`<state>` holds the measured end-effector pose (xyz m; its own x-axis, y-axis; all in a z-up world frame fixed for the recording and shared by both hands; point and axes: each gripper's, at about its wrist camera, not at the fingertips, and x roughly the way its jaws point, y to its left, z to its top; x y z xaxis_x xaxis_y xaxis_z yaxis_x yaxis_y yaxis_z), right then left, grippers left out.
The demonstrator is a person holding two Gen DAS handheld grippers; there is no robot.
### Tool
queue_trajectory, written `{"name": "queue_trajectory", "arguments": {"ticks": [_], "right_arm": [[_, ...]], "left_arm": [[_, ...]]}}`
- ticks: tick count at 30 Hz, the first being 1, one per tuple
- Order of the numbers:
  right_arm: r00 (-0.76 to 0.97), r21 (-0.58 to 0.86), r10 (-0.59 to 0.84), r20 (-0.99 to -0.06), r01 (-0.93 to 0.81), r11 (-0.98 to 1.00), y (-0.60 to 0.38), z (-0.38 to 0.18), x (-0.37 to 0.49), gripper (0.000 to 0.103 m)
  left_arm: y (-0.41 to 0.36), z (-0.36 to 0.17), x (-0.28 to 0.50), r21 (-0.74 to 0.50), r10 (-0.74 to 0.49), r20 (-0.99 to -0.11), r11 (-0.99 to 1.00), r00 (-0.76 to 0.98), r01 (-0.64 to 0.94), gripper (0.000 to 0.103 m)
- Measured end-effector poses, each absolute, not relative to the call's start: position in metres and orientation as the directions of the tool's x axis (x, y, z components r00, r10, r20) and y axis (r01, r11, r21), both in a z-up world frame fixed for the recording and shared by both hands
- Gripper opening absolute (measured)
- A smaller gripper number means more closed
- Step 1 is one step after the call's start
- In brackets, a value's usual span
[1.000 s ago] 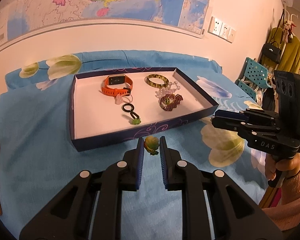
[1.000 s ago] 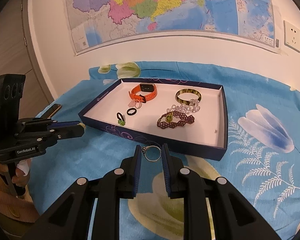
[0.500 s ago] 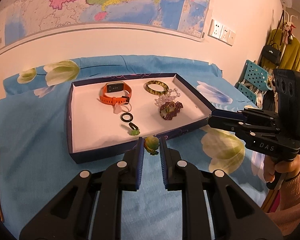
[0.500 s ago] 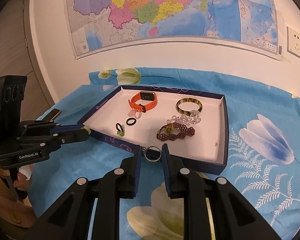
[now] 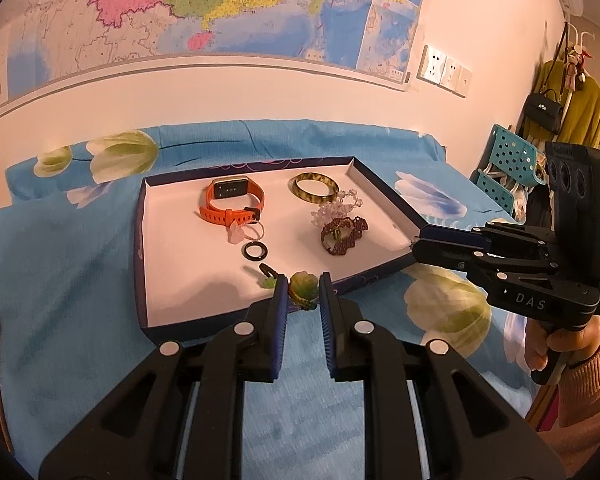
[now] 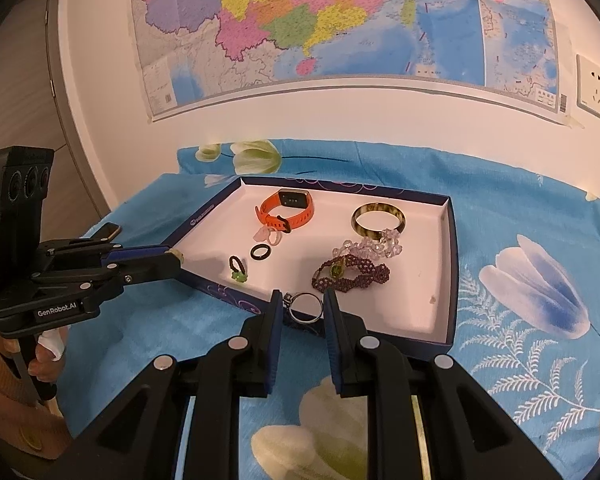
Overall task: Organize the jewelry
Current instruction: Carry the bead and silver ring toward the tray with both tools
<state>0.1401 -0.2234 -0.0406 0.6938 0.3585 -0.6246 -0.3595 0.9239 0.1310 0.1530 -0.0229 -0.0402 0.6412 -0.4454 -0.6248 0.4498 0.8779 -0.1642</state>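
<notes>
— Between the left gripper (image 5: 304,290) pads, what's clamped?
— One green stone ring (image 5: 303,287), held at the tips; the box (image 5: 140,248) floor lies just ahead, over its near wall.
— And the right gripper (image 6: 300,306)?
— Closed on one silver ring (image 6: 307,307), hoop facing us, equally close to the wall.
— Inside, beyond?
— One watch (image 6: 286,213), one bangle (image 6: 378,220), probably two beaded bracelets, three small rings.
</notes>
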Motion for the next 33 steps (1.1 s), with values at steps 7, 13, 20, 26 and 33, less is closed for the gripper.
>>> {"name": "queue_trajectory", "arguments": {"ticks": [7, 13, 20, 26, 33], "right_arm": [[0.694, 0.131, 0.36, -0.623, -0.362, 0.923, -0.223, -0.039, 0.143, 0.019], [0.695, 0.13, 0.36, -0.622, -0.362, 0.923, -0.222, -0.038, 0.145, 0.019], [0.694, 0.134, 0.364, -0.621, -0.363, 0.922, -0.222, -0.038, 0.152, 0.019], [0.696, 0.137, 0.363, -0.62, -0.359, 0.923, -0.224, -0.038, 0.159, 0.019], [0.694, 0.146, 0.362, -0.622, -0.352, 0.925, -0.225, -0.04, 0.165, 0.019]], "left_arm": [[-0.024, -0.038, 0.157, -0.162, -0.445, -0.621, 0.878, 0.645, 0.45, 0.016], [-0.024, -0.036, 0.16, -0.159, -0.441, -0.618, 0.881, 0.65, 0.446, 0.016], [-0.025, -0.035, 0.165, -0.154, -0.434, -0.617, 0.885, 0.656, 0.44, 0.016], [-0.025, -0.035, 0.17, -0.155, -0.431, -0.617, 0.887, 0.658, 0.436, 0.016], [-0.027, -0.037, 0.176, -0.149, -0.423, -0.621, 0.89, 0.66, 0.43, 0.016]]}}
